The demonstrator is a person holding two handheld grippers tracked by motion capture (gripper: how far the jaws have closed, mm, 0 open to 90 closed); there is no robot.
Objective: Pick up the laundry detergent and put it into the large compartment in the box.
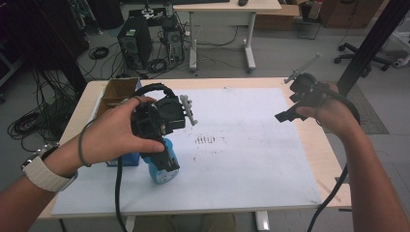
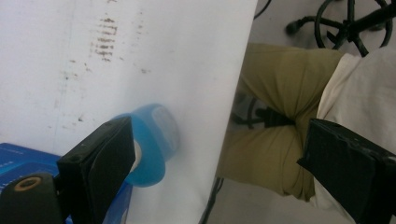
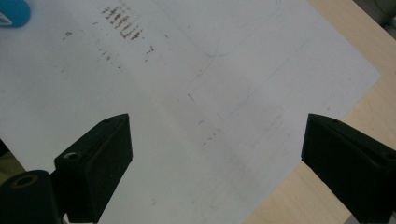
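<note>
Item: blue bottle (image 1: 160, 170), small, of translucent blue plastic with a pale label, at the near left of the white sheet (image 1: 251, 145) that covers the counter (image 1: 333, 159), close to the sheet's near edge and just beside a blue box (image 1: 126, 159); whether it stands or lies cannot be told for certain, though in the left gripper view its rounded end (image 2: 156, 135) faces the camera. Left gripper (image 1: 167, 159): held over the bottle, fingers (image 2: 100, 158) spread wide; one finger lies against or just beside the bottle's side, the other well clear of it past the counter's edge, so nothing is clamped. Right gripper (image 1: 285, 116): raised over the far right of the sheet, fingers (image 3: 95, 156) wide apart, holding nothing. Also present: open cardboard box (image 1: 116, 92) at the far left corner; dark smudges (image 1: 205, 140) mid-sheet. Handling, as judged: the bottle is probably light, with smooth, rounded walls that could slip or roll, and thin plastic that may give under a hard squeeze. Best taken across the straight middle of the body, both fingers square to its sides, with moderate pressure.
</note>
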